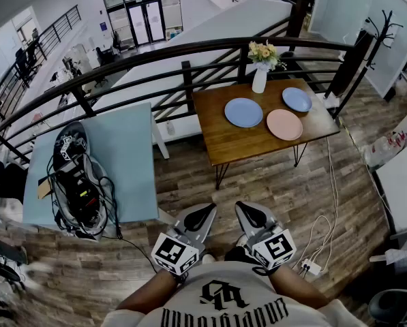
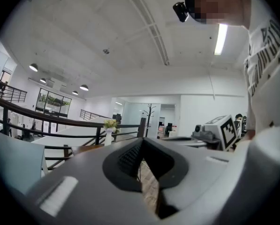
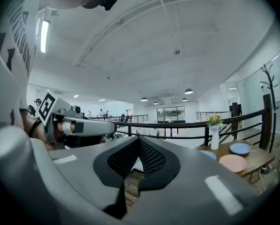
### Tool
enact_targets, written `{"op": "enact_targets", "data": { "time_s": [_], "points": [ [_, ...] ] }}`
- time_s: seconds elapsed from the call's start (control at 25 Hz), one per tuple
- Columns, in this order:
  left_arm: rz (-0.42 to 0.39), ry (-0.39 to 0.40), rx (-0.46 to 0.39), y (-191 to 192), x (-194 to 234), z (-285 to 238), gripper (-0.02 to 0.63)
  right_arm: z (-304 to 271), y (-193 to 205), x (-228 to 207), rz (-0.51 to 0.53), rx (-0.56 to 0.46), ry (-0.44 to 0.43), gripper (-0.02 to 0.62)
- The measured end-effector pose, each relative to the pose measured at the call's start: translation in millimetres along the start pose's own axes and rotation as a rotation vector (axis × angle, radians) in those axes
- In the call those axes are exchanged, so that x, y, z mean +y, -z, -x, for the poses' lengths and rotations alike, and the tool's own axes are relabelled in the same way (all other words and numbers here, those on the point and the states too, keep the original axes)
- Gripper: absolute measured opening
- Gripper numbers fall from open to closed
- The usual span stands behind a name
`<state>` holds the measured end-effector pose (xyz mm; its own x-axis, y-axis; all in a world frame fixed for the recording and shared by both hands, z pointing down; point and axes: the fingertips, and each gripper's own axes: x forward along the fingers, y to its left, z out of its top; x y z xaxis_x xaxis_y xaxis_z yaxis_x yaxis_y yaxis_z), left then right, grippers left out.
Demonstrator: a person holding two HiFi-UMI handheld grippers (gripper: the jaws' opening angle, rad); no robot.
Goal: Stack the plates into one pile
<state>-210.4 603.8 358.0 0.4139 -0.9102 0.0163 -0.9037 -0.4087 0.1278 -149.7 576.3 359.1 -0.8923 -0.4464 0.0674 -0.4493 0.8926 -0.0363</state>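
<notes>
Three plates lie apart on a wooden table (image 1: 237, 145): a large blue plate (image 1: 243, 112), a pink plate (image 1: 284, 124) and a smaller blue plate (image 1: 296, 99). The right gripper view shows the pink plate (image 3: 232, 163) and the smaller blue plate (image 3: 239, 148) far ahead at the right. My left gripper (image 1: 198, 218) and right gripper (image 1: 251, 215) are held close to my body, side by side over the wood floor, well short of the table. Both hold nothing. The left gripper (image 2: 142, 149) has its jaws together, and so does the right gripper (image 3: 139, 146).
A white vase of flowers (image 1: 260, 73) stands at the table's far edge, against a black railing (image 1: 183, 53). A light blue table (image 1: 125, 155) with gear and cables is at the left. A power strip and cords (image 1: 311, 267) lie on the floor at the right.
</notes>
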Motion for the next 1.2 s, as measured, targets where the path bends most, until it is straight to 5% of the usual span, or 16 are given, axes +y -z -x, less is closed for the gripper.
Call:
{"op": "enact_targets", "data": {
  "time_s": [0.44,0.96,1.2],
  "points": [
    [0.024,0.019,0.042,15.2,2.4,-48.8,0.046,2.5,8.9,-46.5,-0.02,0.019,-0.013,0.0],
    [0.038,0.061,0.073,22.4,-16.1,-192.8,0.046,22.9,6.2,-186.1,-0.028,0.038,-0.034,0.0],
    [-0.015,0.081,0.088,21.2,-26.5,-234.7,0.046,27.1,10.1,-231.3,-0.023,0.073,-0.043,0.0]
  ]
}}
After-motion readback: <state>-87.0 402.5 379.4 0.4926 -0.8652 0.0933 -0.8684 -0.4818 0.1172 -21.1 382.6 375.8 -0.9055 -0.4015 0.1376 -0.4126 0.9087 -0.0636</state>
